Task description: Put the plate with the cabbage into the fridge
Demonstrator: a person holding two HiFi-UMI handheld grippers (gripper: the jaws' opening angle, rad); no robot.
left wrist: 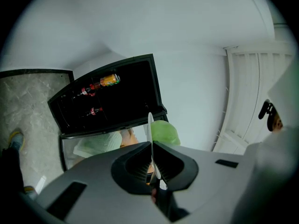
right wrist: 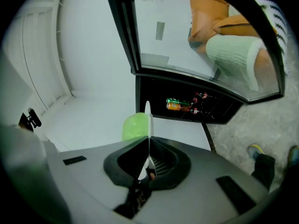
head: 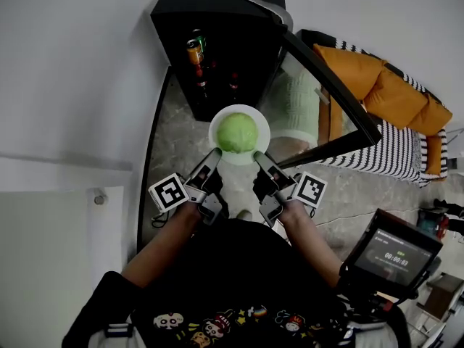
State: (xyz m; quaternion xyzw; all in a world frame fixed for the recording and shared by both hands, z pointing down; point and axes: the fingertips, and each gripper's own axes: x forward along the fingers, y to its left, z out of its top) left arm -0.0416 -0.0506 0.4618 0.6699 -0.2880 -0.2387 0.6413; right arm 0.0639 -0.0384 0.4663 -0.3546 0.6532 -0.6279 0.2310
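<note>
A white plate (head: 217, 141) carries a round green cabbage (head: 238, 133) and hangs in the air just in front of the black fridge (head: 217, 46), whose glass door (head: 330, 85) stands swung open to the right. My left gripper (head: 214, 154) is shut on the plate's near left rim; my right gripper (head: 259, 158) is shut on its near right rim. In the left gripper view the plate (left wrist: 150, 125) shows edge-on between the jaws with the cabbage (left wrist: 166, 132) to its right. In the right gripper view the plate (right wrist: 148, 118) is edge-on too, the cabbage (right wrist: 134, 126) to its left.
Inside the fridge lie cans and bottles (head: 196, 53) on a dark shelf. A white wall (head: 72, 85) stands to the left. An armchair with orange cushions (head: 391, 93) stands at the right, behind the door. A small screen (head: 391, 251) hangs at lower right. The floor (head: 177, 147) is speckled stone.
</note>
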